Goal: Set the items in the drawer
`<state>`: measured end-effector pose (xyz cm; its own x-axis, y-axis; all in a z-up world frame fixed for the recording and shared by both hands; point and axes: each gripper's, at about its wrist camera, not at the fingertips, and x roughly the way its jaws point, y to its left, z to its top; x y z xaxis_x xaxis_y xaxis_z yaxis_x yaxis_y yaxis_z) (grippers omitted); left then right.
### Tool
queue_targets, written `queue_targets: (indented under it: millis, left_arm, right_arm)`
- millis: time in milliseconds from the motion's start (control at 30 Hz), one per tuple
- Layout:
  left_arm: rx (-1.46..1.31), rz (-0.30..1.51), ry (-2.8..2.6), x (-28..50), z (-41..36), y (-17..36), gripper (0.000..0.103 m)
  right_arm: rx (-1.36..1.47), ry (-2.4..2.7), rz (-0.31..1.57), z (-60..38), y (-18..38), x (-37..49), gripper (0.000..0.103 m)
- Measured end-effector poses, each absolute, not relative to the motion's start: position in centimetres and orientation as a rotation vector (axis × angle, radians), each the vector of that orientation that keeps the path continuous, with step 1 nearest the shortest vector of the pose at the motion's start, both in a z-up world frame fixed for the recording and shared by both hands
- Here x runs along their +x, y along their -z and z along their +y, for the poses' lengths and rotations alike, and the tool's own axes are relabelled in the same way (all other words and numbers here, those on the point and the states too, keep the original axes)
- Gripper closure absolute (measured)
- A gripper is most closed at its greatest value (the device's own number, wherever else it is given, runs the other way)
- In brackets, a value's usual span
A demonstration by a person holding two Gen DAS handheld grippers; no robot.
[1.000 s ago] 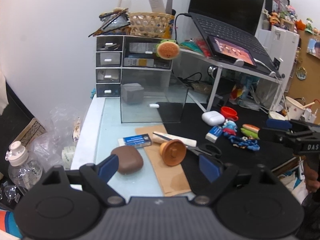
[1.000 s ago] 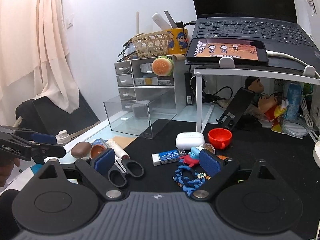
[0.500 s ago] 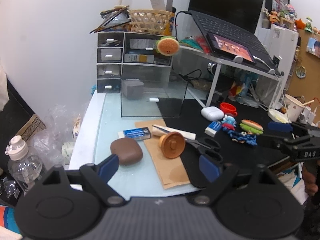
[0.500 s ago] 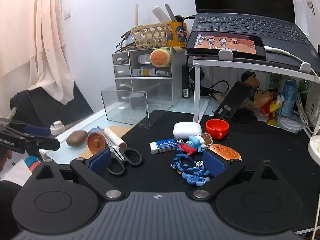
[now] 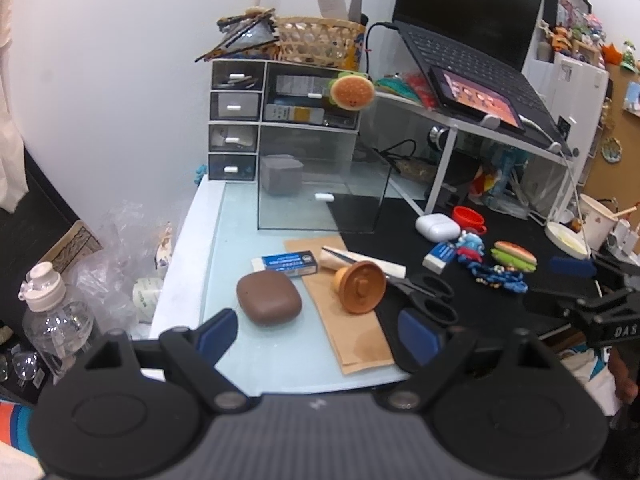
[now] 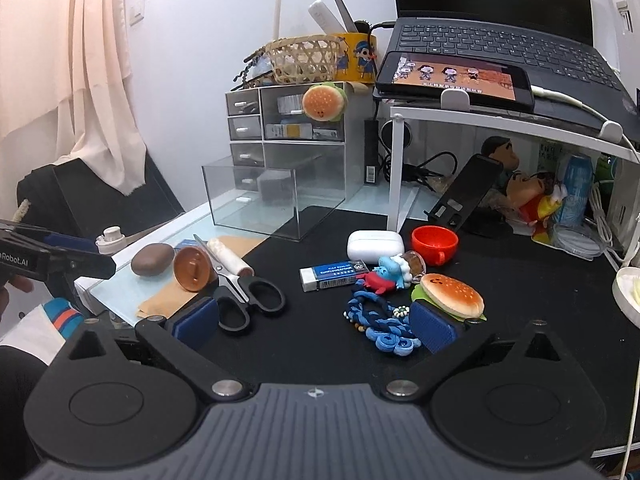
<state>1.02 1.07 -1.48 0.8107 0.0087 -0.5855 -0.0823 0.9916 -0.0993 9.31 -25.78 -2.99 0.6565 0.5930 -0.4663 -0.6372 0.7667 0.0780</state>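
Note:
A clear drawer (image 5: 320, 196) stands pulled out of the small organizer (image 5: 280, 120), with a grey box (image 5: 280, 174) inside. On the desk lie a brown case (image 5: 268, 297), an orange cup on its side (image 5: 360, 287), a blue eraser (image 5: 286, 263), black scissors (image 5: 426, 294), a white earbud case (image 6: 374, 246), a second eraser (image 6: 336, 275), a toy hamburger (image 6: 450, 295) and a blue braided cord (image 6: 380, 322). My left gripper (image 5: 318, 334) is open, low over the desk's front edge. My right gripper (image 6: 314, 322) is open above the black mat, holding nothing.
A white riser (image 6: 500, 124) carries a laptop (image 6: 500, 40) and a phone (image 6: 452, 76) at the right. A red cup (image 6: 434, 242) sits by the riser leg. A water bottle (image 5: 52, 320) and plastic bags stand left of the desk. A wicker basket (image 5: 320, 40) tops the organizer.
Both grippers have pulled back and risen a little, so more of the desk shows. The toy hamburger has come into the right wrist view. No item has moved.

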Motion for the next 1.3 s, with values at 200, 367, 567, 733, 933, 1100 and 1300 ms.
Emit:
queue_targets:
  millis: [200, 367, 567, 733, 933, 1100, 1300]
  left_arm:
    - [-0.125, 0.642, -0.059, 1.2, 1.1, 1.6, 0.013]
    - [-0.117, 0.648, -0.061, 1.3, 0.9, 1.5, 0.013]
    - [-0.107, 0.672, -0.073, 1.5, 0.8, 1.9, 0.013]
    - [-0.091, 0.687, -0.065, 1.7, 0.4, 2.2, 0.013]
    - [-0.075, 0.678, -0.062, 1.8, 0.1, 2.2, 0.011]
    - [-0.066, 0.673, -0.061, 1.7, -0.1, 2.2, 0.011]
    - [-0.062, 0.674, -0.046, 1.7, -0.3, 2.2, 0.011]
  right_arm:
    - [-0.087, -0.692, 0.502, -26.0, 3.1, 9.5, 0.0]
    - [-0.084, -0.701, 0.5, -26.1, 3.1, 9.5, 0.0]
    - [-0.087, -0.702, 0.494, -26.1, 3.0, 9.3, 0.0]
    - [-0.08, -0.696, 0.504, -26.2, 3.3, 9.3, 0.0]
    - [-0.065, -0.714, 0.529, -26.4, 4.2, 9.1, 0.0]
    - [-0.064, -0.716, 0.526, -26.4, 4.1, 8.9, 0.0]
    - [-0.056, -0.706, 0.543, -26.8, 4.7, 8.8, 0.0]
